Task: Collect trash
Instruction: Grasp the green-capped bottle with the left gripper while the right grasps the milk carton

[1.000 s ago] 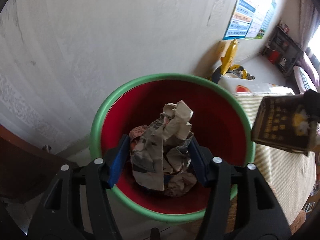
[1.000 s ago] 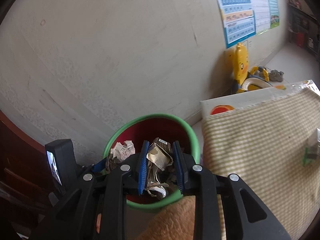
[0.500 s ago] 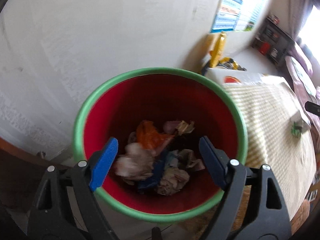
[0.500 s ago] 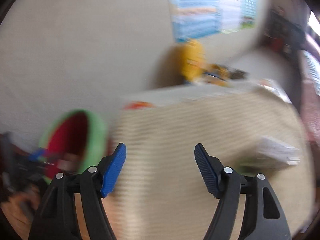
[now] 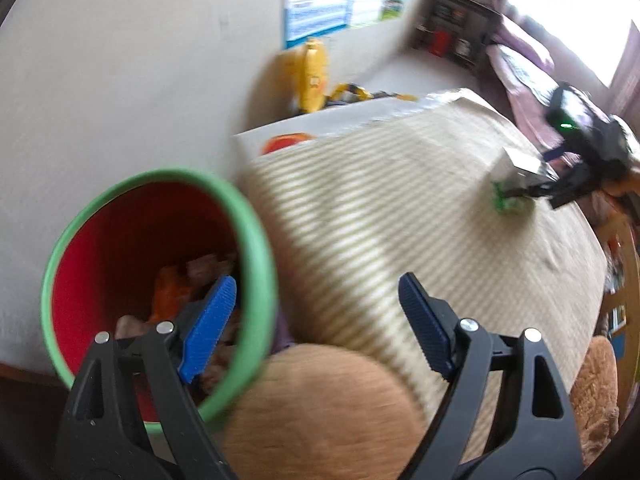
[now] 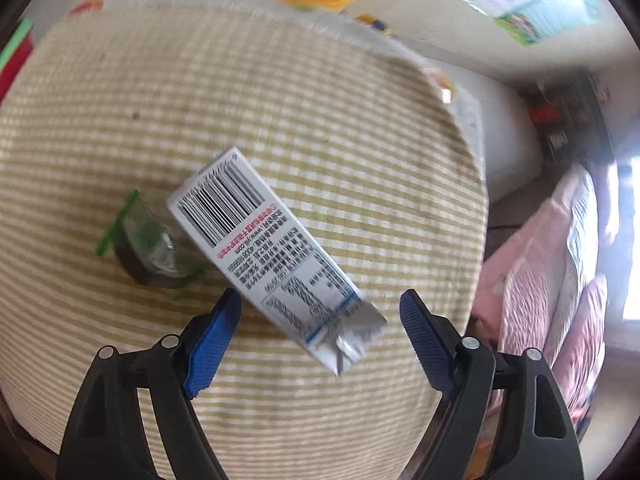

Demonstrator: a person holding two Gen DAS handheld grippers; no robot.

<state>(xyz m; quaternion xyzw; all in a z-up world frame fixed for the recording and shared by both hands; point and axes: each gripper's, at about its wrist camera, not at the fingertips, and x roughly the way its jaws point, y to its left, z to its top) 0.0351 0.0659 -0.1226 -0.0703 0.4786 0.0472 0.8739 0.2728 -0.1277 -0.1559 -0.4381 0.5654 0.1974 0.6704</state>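
Observation:
A red bin with a green rim (image 5: 256, 240) stands left of the striped table (image 5: 380, 216) and holds crumpled paper and wrappers (image 5: 172, 292). My left gripper (image 5: 316, 328) is open and empty, over the gap between bin and table. A white drink carton (image 6: 272, 256) with a barcode lies on the table, next to a clear green-printed wrapper (image 6: 148, 244). My right gripper (image 6: 320, 336) is open just above the carton's near end; the carton lies between the jaws, untouched. The right gripper also shows in the left wrist view (image 5: 532, 184), by the carton (image 5: 520, 168).
A brown plush toy (image 5: 320, 412) lies at the table's near edge. A yellow duck-shaped chair (image 5: 312, 76) stands by the wall behind the table. A pink bed (image 6: 560, 240) is to the right. The bin rim shows at the left (image 6: 16, 40).
Both grippers opened and dropped their crumpled trash into the bin. The right gripper swung right to the carton on the table. The left gripper turned right, away from the bin.

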